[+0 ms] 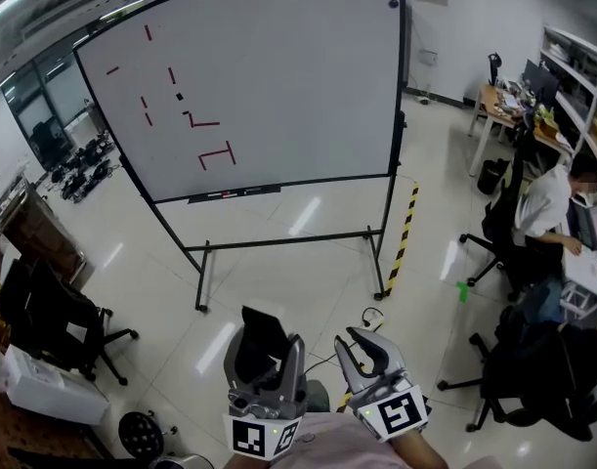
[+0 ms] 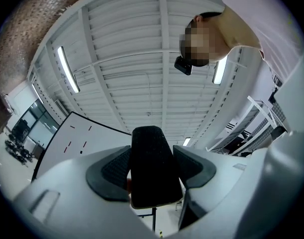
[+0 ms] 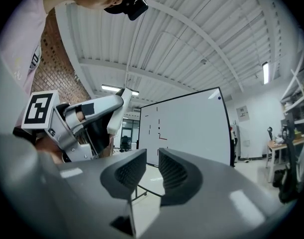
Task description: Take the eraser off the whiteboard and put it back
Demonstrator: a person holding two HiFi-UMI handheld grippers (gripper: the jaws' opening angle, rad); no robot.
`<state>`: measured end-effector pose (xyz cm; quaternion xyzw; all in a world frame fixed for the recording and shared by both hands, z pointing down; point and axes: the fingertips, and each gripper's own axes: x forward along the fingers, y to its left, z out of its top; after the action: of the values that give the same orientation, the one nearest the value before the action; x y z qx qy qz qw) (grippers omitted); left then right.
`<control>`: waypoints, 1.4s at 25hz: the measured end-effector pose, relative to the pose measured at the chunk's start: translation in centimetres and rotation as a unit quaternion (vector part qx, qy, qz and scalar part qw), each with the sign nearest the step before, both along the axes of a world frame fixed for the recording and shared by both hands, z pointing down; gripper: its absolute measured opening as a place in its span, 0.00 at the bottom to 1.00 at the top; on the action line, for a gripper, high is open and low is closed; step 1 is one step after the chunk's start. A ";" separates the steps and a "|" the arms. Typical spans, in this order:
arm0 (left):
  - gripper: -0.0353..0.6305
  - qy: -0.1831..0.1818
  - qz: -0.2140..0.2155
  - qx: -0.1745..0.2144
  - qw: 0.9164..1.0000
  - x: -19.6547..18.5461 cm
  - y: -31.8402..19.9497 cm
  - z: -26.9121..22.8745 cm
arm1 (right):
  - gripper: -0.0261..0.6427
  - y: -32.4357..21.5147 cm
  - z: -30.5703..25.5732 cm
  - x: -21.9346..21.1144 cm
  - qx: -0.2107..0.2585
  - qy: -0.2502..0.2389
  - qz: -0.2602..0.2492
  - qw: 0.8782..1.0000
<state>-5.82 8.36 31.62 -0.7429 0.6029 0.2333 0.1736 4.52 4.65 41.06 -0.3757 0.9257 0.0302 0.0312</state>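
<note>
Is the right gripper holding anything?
No, the right gripper shows only floor through the narrow gap between its jaws, while the black eraser is clamped in the left gripper.

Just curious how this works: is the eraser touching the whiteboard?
Apart. Head view: the eraser sits in the left gripper, floor between it and the whiteboard.

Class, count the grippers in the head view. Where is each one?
2. The left gripper is low, left of centre, shut on the black eraser. The right gripper is just beside it to the right, jaws slightly apart with nothing between them. None looks hidden.
</note>
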 end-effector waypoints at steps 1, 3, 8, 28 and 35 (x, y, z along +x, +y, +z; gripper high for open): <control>0.46 -0.001 -0.002 0.002 1.000 -0.3 -0.9 -0.2 | 0.15 -0.7 -0.1 -0.1 -0.002 -0.003 0.000 1.000; 0.46 0.001 -0.005 0.007 1.000 -1.1 -3.3 -0.9 | 0.15 -2.4 -0.2 -0.2 -0.002 -0.004 0.002 1.000; 0.46 -0.020 -0.004 0.046 0.999 -4.2 -12.2 -5.8 | 0.15 -7.9 -0.6 -1.4 -0.005 0.001 0.006 1.000; 0.46 -0.111 -0.173 -0.010 0.979 -25.9 -70.7 -2.1 | 0.15 -51.3 2.1 -11.1 -0.051 0.080 0.154 0.983; 0.47 -0.132 -0.178 0.022 0.975 -26.1 -73.6 0.9 | 0.15 -56.8 4.3 -13.9 -0.085 0.099 0.146 0.981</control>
<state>-31.87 -65.27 32.49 -0.6440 0.6918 0.1119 0.3069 -9.41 -52.19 45.32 -0.5030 0.8588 -0.0071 -0.0968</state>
